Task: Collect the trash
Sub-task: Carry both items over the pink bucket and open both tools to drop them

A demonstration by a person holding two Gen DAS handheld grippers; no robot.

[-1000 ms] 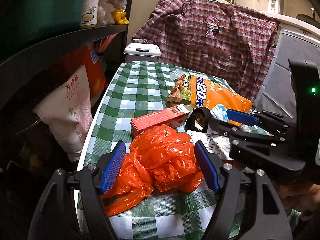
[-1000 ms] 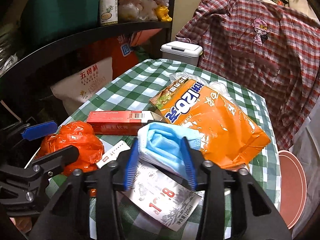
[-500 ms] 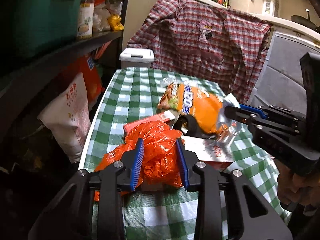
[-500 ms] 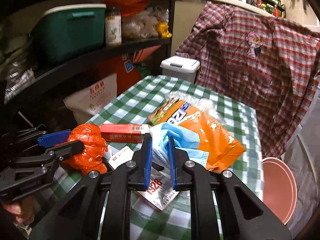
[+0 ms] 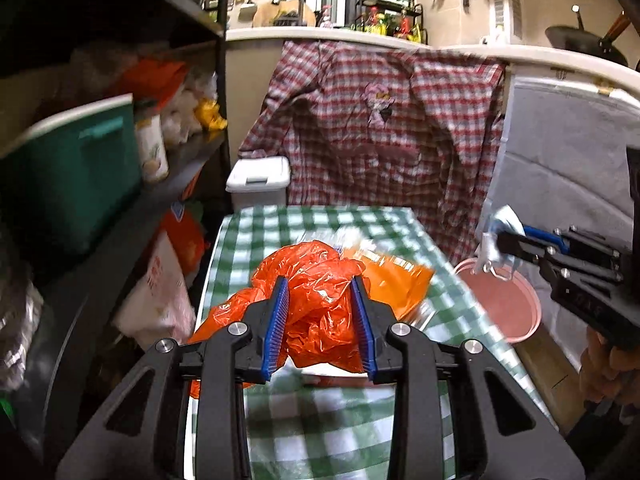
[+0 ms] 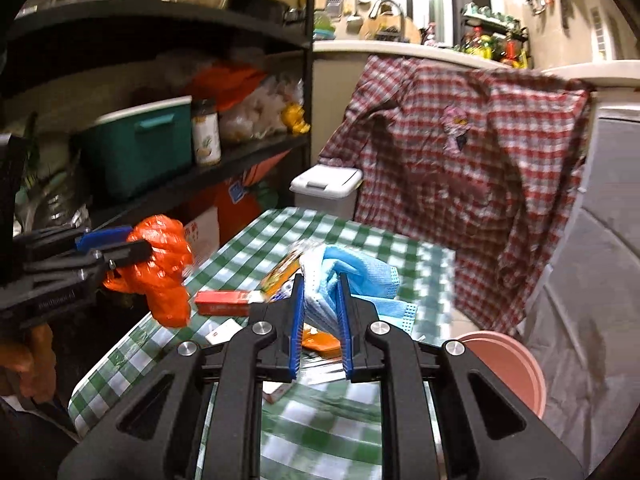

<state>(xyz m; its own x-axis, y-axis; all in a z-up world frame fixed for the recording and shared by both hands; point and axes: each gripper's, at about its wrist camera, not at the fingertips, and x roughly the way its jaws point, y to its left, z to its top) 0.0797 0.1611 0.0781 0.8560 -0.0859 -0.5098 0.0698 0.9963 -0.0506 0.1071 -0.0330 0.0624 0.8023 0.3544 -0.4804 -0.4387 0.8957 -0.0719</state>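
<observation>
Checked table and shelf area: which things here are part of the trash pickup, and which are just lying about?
Part of the job:
orange plastic bag, clamped in the left hand-held gripper
blue face mask, clamped in the right hand-held gripper
orange snack packet
red carton
white bin

Lying about:
plaid shirt
teal storage box
jar
pink basin

Dark storage shelf (image 6: 224,168), checked tablecloth table (image 5: 312,220), plaid shirt (image 5: 384,128) draped over counter (image 5: 360,36)

Both claws closed, lifting orange bag (image 5: 320,304) and mask (image 6: 340,276).
</observation>
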